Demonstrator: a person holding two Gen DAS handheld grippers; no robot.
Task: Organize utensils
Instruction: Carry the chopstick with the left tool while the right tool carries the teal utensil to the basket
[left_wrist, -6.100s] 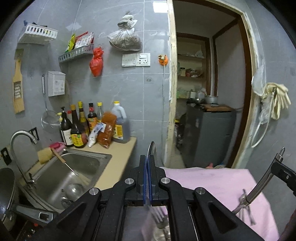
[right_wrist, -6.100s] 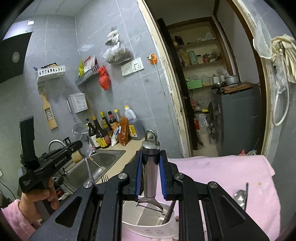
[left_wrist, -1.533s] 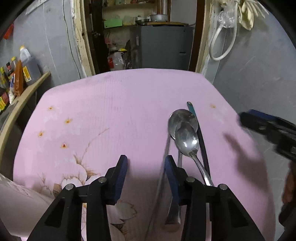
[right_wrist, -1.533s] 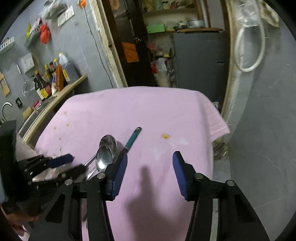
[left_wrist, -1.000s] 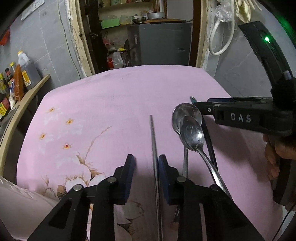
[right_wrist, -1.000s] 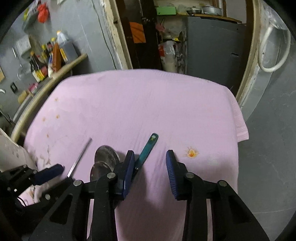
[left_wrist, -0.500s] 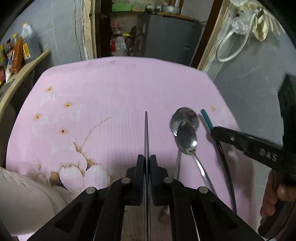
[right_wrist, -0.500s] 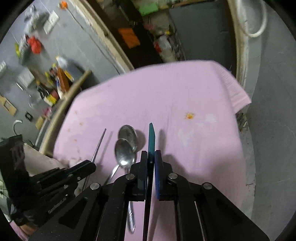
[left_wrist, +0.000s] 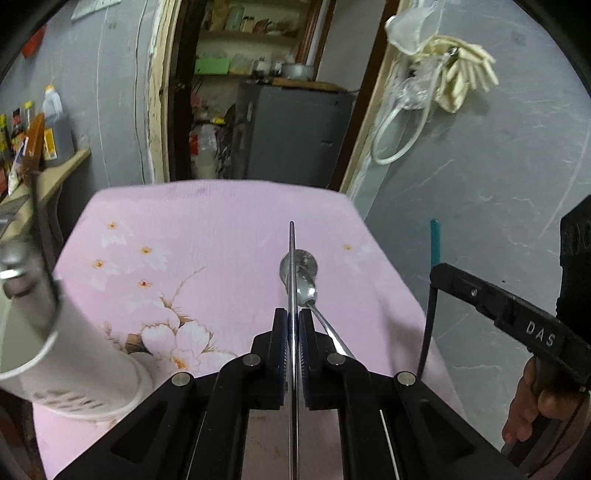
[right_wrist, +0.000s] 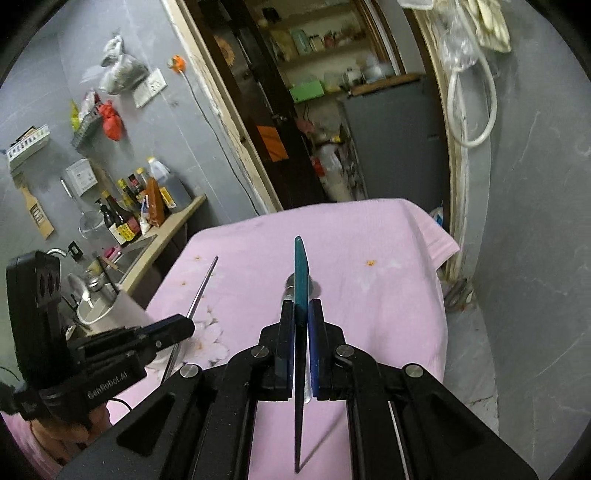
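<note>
My left gripper (left_wrist: 293, 325) is shut on a thin metal chopstick (left_wrist: 291, 266) and holds it above the pink cloth (left_wrist: 207, 236). My right gripper (right_wrist: 301, 314) is shut on a teal-handled utensil (right_wrist: 301, 273), also lifted off the cloth. Two steel spoons (left_wrist: 304, 280) lie on the cloth just beyond the left gripper. A white utensil holder (left_wrist: 70, 350) stands at the left, with utensils in it; it also shows in the right wrist view (right_wrist: 110, 306). The left gripper (right_wrist: 177, 325) with its chopstick (right_wrist: 201, 288) shows at the left of the right wrist view.
A sink counter with sauce bottles (right_wrist: 129, 218) runs along the left wall. A doorway with a grey cabinet (left_wrist: 295, 133) lies beyond the table. The grey wall (left_wrist: 498, 184) is close to the table's right edge.
Both grippers have lifted their utensils up off the cloth. The utensil holder has come into the left wrist view.
</note>
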